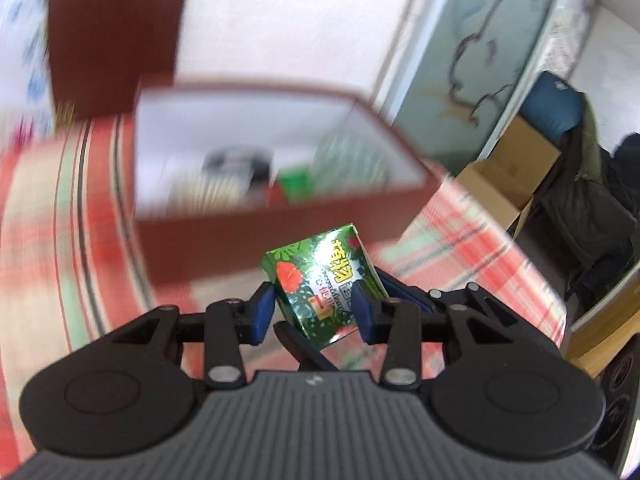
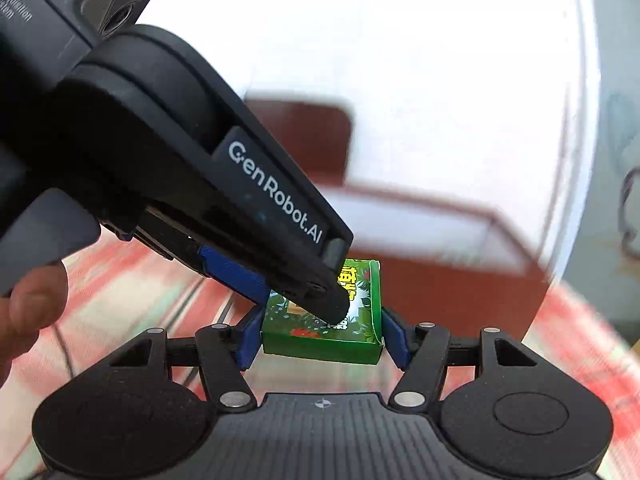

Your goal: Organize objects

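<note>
**Green box passing between two tools in front of the open storage box**

Nearest the lens in the right wrist view, the right tool (image 2: 322, 338) is closing its blue pads on the two short ends of the small green box (image 2: 316, 340), which is lying flat and crosswise between them, its long axis running left to right across the lower middle of the frame. Coming in from the upper left of that frame, the left tool (image 2: 312, 292) is reaching down over the box's printed top face, with a fingertip of the person's hand (image 2: 36, 296) showing at the left edge.

In the left wrist view the left tool (image 1: 316, 308) is gripping the same green box (image 1: 324, 284) by its long sides, the box tilting up and away from the lens in the lower middle. So both tools are holding it at once, crossed over each other.

Beyond the box, toward the upper middle of both frames, the open red storage box (image 1: 280, 216) is sitting on the striped worktop (image 1: 472, 248), already holding several blurred items. Its lid (image 1: 112, 48) is standing at the upper left.

The storage box is lying straight ahead of the green box, so the coming move looks to be a short forward carry over the near wall; which tool releases first cannot be told.
</note>
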Available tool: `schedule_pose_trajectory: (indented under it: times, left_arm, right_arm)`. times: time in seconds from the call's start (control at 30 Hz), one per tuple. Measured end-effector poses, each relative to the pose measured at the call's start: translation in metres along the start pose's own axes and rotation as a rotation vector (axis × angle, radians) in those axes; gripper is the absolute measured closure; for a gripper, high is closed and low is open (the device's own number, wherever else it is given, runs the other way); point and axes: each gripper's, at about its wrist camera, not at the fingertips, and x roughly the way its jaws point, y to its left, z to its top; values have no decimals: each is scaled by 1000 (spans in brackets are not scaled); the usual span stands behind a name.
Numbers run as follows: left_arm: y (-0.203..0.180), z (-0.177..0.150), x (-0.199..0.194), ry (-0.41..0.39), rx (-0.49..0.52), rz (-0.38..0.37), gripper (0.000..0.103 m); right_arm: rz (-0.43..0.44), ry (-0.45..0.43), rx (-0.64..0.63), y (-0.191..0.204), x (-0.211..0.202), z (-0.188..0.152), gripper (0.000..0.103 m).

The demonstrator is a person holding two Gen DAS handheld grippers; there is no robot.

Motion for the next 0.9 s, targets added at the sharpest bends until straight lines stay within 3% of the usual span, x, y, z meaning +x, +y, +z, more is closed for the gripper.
schedule_pose_trajectory:
  times: [0.1, 0.23, 0.3, 0.33, 0.43, 0.53, 0.6, 0.8, 0.9]
  left_arm:
    - [-11, 33, 7, -44, 59, 6, 59]
    - [-16, 69, 41, -46, 95, 43, 56]
    - [-17, 82, 62, -54, 117, 109, 40]
    - [-18, 85, 73, -57, 133, 167, 39]
    - [-11, 90, 94, -25, 136, 299, 39]
    - [0, 86, 81, -42, 85, 269, 36]
    - [0, 81, 72, -53, 83, 282, 30]
    - [-8, 65, 40, -59, 79, 303, 29]
    - [-9, 54, 22, -60, 79, 327, 25]
  right_arm:
    - [-38, -60, 7, -18, 14, 20, 42]
    - [-70, -62, 31, -44, 54, 37, 43]
    - [-97, -71, 36, -54, 80, 41, 33]
    - [-118, -46, 25, -56, 95, 41, 24]
    - [-144, 23, 31, -64, 120, 38, 27]
    - [-125, -18, 60, -67, 103, 31, 22]
    - [-128, -28, 67, -65, 91, 26, 21]
    - [-123, -43, 112, -69, 47, 21, 17]
    - [-121, -25, 127, -49, 31, 25, 16]
